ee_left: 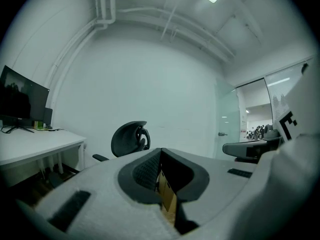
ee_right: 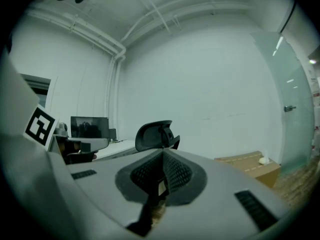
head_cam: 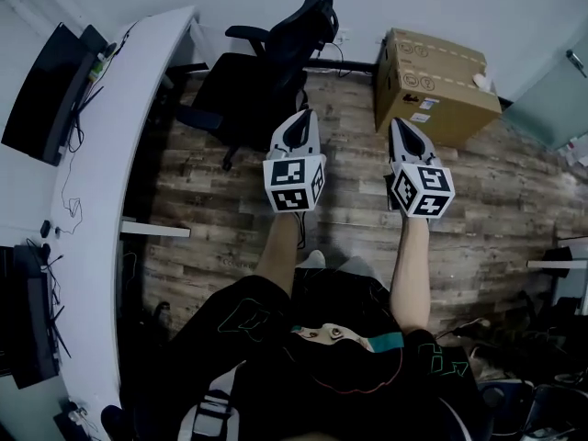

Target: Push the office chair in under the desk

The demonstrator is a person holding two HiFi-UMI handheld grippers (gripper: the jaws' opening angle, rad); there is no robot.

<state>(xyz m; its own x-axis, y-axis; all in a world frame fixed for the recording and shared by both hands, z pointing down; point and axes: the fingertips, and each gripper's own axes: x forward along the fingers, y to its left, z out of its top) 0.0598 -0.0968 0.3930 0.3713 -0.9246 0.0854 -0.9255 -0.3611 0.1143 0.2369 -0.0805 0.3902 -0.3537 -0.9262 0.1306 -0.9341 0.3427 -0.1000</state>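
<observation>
Left gripper [head_cam: 303, 118] and right gripper [head_cam: 398, 125] both pinched closed on nothing, likely as blunt pushers; office chair [head_cam: 262, 72] sits ahead-left of them, not yet under desk [head_cam: 129, 108].

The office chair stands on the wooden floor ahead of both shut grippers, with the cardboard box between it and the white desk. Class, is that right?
Not quite. The head view shows the cardboard box on the far side of the office chair from the white desk, not between them. The rest stands.
</observation>
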